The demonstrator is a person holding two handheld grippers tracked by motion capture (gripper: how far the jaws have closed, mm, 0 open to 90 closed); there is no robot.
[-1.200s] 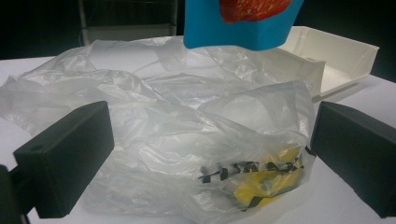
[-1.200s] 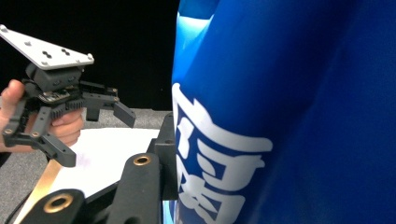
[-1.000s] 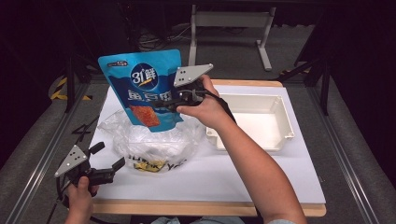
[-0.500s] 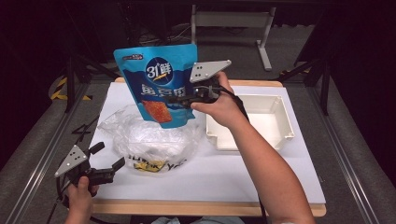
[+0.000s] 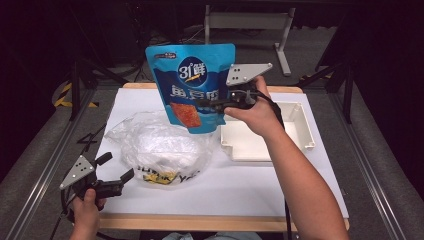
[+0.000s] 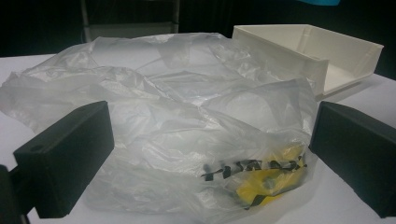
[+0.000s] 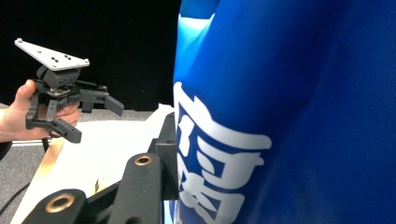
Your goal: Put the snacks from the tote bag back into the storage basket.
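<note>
A blue snack pouch (image 5: 192,85) with white lettering hangs upright in the air over the back of the table. My right gripper (image 5: 215,104) is shut on its right edge. In the right gripper view the pouch (image 7: 289,112) is close up, and one black finger (image 7: 167,149) presses against its side. My left gripper (image 5: 117,167) rests open near the table's front left corner, and its jaws (image 6: 210,158) stand wide in front of a crumpled clear plastic bag (image 6: 187,121). Nothing is gripped there. The left gripper (image 7: 95,120) is also seen farther off in the right gripper view.
The clear bag (image 5: 160,147), with yellow and black print, lies left of centre on the white table (image 5: 260,185). A white tray (image 5: 300,125) sits at the right, also seen behind the bag (image 6: 327,51). Dark metal frames stand around the table.
My right hand has carried the blue pouch to the right and slightly up, from above the plastic bag toward the tray. The left gripper has stayed put.
</note>
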